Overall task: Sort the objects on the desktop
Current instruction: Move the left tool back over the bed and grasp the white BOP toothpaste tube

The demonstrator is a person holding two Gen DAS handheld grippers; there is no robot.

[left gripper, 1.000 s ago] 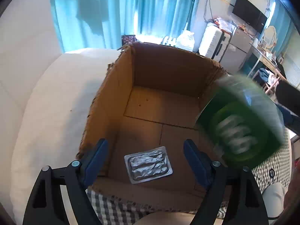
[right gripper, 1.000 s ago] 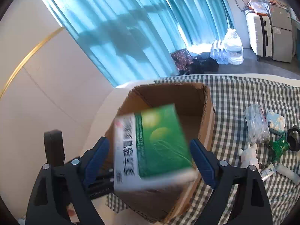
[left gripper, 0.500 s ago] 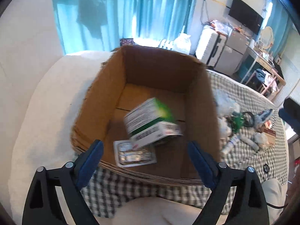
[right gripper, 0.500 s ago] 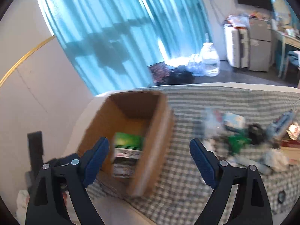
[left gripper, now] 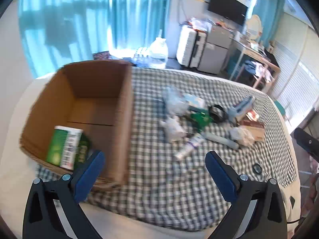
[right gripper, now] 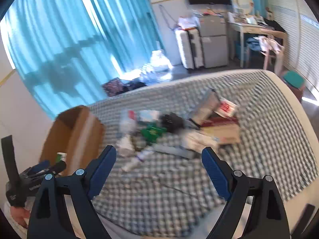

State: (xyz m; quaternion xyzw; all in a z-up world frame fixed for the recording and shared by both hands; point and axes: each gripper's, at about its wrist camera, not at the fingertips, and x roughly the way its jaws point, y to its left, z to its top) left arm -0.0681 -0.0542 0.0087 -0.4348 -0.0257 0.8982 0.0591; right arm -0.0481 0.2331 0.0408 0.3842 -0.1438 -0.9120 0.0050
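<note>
At the far left a cardboard box (left gripper: 83, 107) stands open on the checked cloth (left gripper: 159, 189), and inside it, against the near wall, lies a green-and-white carton (left gripper: 65, 149) — tilted, one end up. The left gripper (left gripper: 153, 171) hangs just in front of the box's near right corner with its jaws opening, already wide, and nothing between them but cloth. To the right of the box, apart from it, a loose heap covers the middle of the cloth: a clear bag (left gripper: 173, 101), something white and crumpled (left gripper: 172, 128), a green packet (left gripper: 201, 118), a small tube (left gripper: 189, 147), a grey cylinder (left gripper: 221, 140), a black round thing (left gripper: 218, 111) and a brown flat box (left gripper: 254, 128) (all blurred, so finer detail cannot be told). The right gripper (right gripper: 158, 164) also stands wide and empty, its fingers framing the near edge of that heap — the tube (right gripper: 137, 158) lies just beyond its left finger.
</note>
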